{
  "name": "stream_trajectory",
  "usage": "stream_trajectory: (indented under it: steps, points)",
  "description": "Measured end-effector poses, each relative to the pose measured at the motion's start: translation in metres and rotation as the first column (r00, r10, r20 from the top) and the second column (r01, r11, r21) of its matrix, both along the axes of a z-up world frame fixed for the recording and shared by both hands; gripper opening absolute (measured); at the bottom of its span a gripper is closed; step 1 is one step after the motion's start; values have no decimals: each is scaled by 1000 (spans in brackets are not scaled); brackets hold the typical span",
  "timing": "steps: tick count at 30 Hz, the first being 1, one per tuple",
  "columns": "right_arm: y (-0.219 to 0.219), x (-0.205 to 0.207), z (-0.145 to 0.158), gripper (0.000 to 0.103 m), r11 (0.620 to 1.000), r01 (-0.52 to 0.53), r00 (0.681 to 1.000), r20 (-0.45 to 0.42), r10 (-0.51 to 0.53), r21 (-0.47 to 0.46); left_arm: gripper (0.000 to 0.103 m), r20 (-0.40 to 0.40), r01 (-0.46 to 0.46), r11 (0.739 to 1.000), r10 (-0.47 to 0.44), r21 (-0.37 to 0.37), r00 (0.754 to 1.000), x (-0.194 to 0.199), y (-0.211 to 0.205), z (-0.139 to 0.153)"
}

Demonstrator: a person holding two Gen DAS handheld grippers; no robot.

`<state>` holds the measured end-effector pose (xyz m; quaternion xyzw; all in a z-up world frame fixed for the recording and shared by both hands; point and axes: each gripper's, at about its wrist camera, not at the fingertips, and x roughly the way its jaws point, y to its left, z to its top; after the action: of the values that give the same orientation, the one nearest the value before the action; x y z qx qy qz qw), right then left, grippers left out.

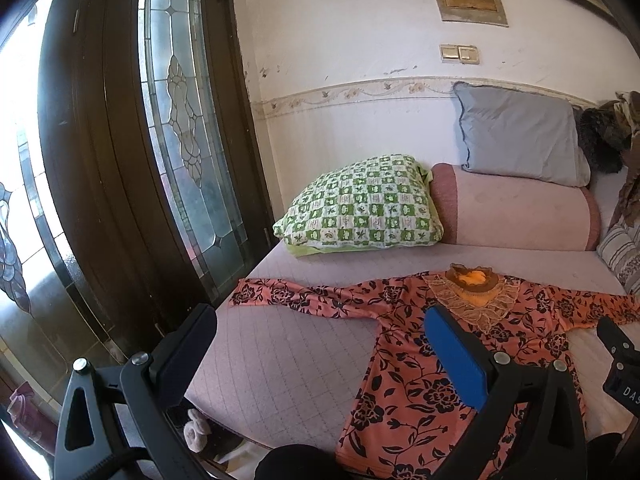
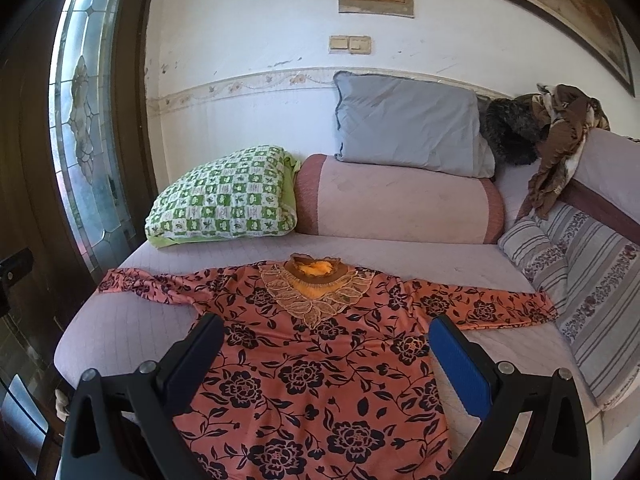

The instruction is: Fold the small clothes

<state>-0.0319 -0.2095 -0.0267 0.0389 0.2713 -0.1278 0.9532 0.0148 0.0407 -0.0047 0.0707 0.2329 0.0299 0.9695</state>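
Lying flat and face-up on the bed (image 2: pixel 420 256) is an orange blouse (image 2: pixel 320 360) w/ black flower print, both sleeves spreading straight out to the sides and the lace-trimmed neckline (image 2: pixel 316 284) pointing toward the pillows. Its left sleeve is reaching almost to the mattress edge by the dark wooden door (image 1: pixel 100 160); its right sleeve is ending just beside a striped cushion (image 2: pixel 592 280).

The left tool (image 1: pixel 320 344) is hovering above the blouse's left side, jaws standing wide apart and gripping nothing; one blue-padded finger is showing over the chest area, the black one over bare mattress near the bed edge. The right tool (image 2: pixel 326 344) is hanging over the middle of the blouse, also spread wide w/ nothing between its fingers, the garment's body filling the gap. In the left wrist view, part of the right tool is peeking in at the right edge.

Behind the blouse, a green-and-white checked pillow (image 2: pixel 224 196) is leaning against a pink bolster (image 2: pixel 400 200), and a grey pillow (image 2: pixel 408 128) is sitting on top of the bolster against the wall. A brown crumpled cloth (image 2: pixel 560 136) is draping over the bed's side rail at the far right. A light switch (image 2: pixel 350 45) is sitting on the wall above.
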Motion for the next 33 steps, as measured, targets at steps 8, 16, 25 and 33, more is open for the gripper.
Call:
stream_trajectory:
  steps: [8, 16, 25, 33]
  points:
    - [-7, -9, 2, 103, 1000, 15, 1000, 8, -15, 10, 103, 8, 9, 1000, -9, 9, 1000, -7, -4, 3]
    - [-14, 0, -8, 103, 1000, 22, 1000, -16, -22, 15, 103, -15, 13, 1000, -13, 15, 1000, 5, -8, -5]
    - [-36, 40, -48, 103, 998, 49, 994, -96, -44, 45, 103, -96, 20, 999, -16, 36, 995, 56, -27, -37]
    - [-159, 64, -124, 103, 953, 215, 966, -191, -175, 214, 103, -554, 148, 977, -210, -155, 805, 123, -80, -156]
